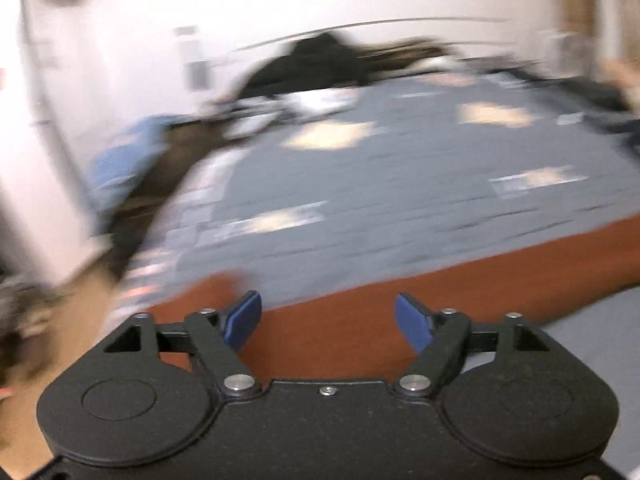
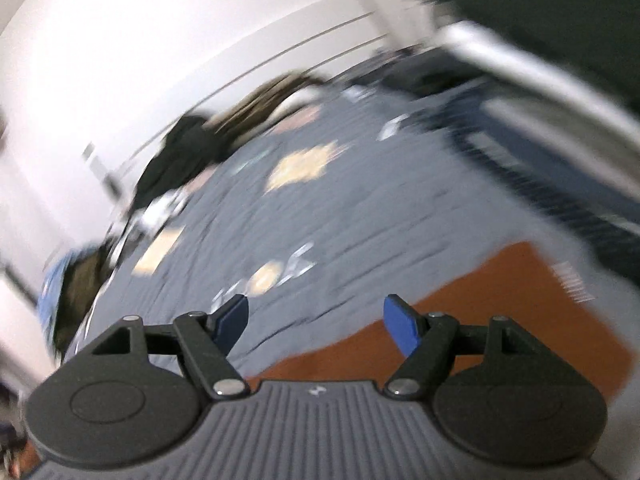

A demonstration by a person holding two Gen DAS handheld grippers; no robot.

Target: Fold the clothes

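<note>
- Two claws in view, both spread wide, blue pads far apart, nothing between them.
- Left claw (image 1: 328,322): gaping over rust-orange cloth (image 1: 400,320), which runs from 6 o'clock out toward 3 o'clock on the grey patterned bedspread (image 1: 400,184).
- Right claw (image 2: 316,322): equally wide, empty, hanging above the near edge of the same orange cloth (image 2: 500,300), seen at 4 o'clock, flat on the bedspread (image 2: 320,208).
- Dark clothes pile (image 1: 316,64) at 12 o'clock against the white wall (image 1: 120,40); same pile (image 2: 180,156) at 10 o'clock in the right view.
- Blue fabric (image 1: 120,156) at 9 o'clock, off the bed's left edge.
- Heavy motion blur throughout; finer detail of garments not discernible.
</note>
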